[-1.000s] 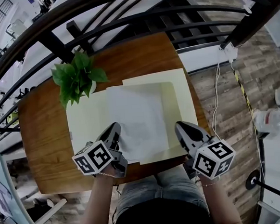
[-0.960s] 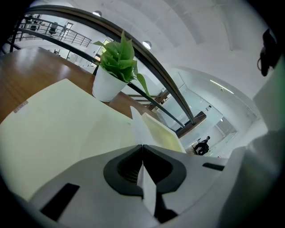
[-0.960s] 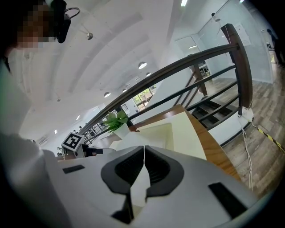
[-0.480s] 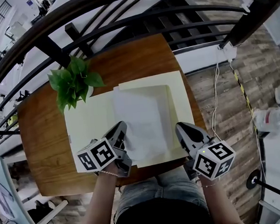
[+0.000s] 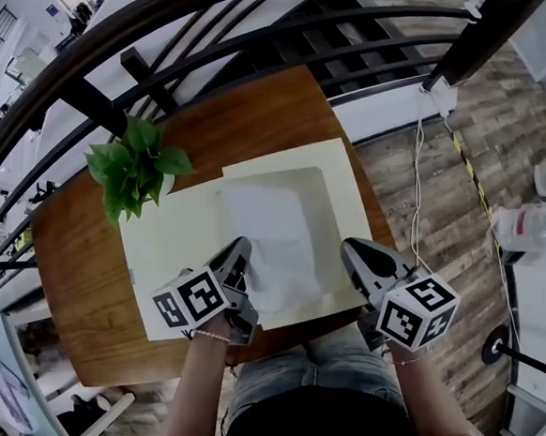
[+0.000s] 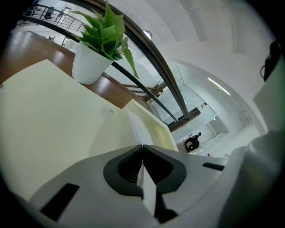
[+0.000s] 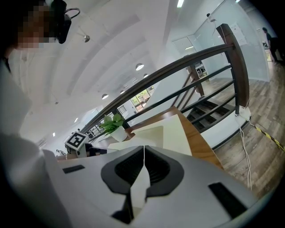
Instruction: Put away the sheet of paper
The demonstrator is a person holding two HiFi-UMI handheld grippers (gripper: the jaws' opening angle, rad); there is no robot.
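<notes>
Left claw (image 5: 243,250) pinches paper (image 5: 272,231), right claw (image 5: 349,249) clamps folder (image 5: 172,248) edge. I'd feed paper flat, low, square into folder; no buckling.

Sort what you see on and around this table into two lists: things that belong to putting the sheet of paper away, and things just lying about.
Part of the job:
- sheet of paper
- open folder beneath it
- left gripper, jaws shut on the sheet
- right gripper, jaws together at the folder's edge

Just lying about:
- potted plant
- bottle on the floor
- cable
</notes>
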